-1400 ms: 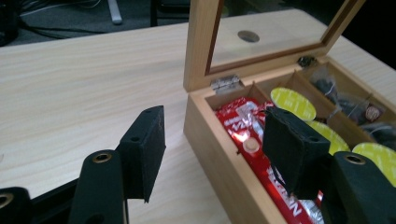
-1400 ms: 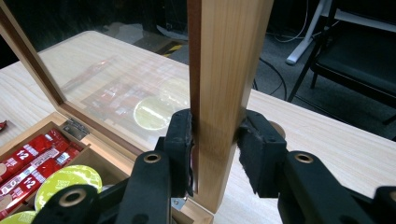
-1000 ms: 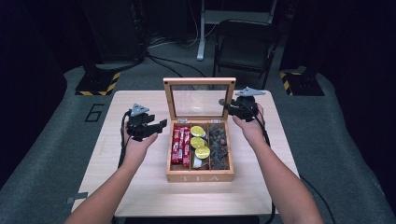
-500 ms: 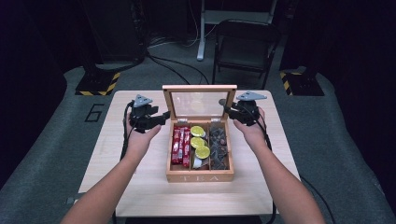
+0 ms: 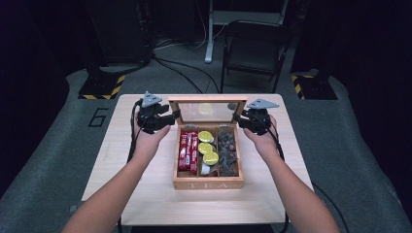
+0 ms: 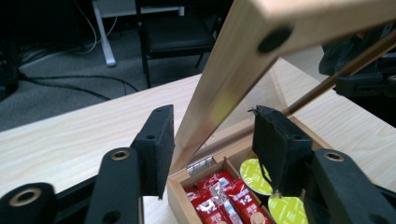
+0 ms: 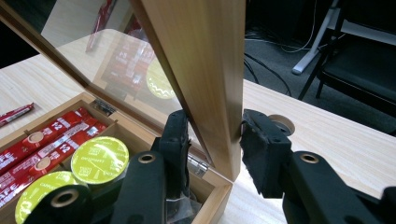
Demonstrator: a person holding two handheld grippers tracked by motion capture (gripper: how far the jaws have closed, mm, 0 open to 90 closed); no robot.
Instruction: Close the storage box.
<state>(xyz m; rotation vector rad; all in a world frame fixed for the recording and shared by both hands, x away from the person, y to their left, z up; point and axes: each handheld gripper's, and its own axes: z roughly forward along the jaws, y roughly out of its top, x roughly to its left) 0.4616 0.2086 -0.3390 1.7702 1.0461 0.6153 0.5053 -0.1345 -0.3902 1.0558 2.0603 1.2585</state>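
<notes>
Box: a wooden tea box [image 5: 208, 183] is placed at the middle of the table [image 5: 145, 204], with the word TEA on its front wall.
Lid: the glass lid [image 5: 207, 111] is raised at the back of the box and is seen tilted in both gripper views.
Left gripper: the left gripper [image 5: 174, 116] is held at the left side rail of the lid. In the left gripper view its jaws are seen apart, with the rail [image 6: 224, 88] between them. The left pad is close to the wood, and a gap is seen at the right pad.
Right gripper: the right gripper [image 5: 238, 119] is placed at the right side rail of the lid. In the right gripper view the rail [image 7: 205, 79] is clamped between both pads.
Contents: red sachets [image 5: 188, 150] are laid in the left compartment, yellow-green capsules [image 5: 208, 147] in the middle one, dark packets [image 5: 227, 148] in the right one.
Background: a black chair [image 5: 255, 48] and cables on a grey floor are seen behind the table.
</notes>
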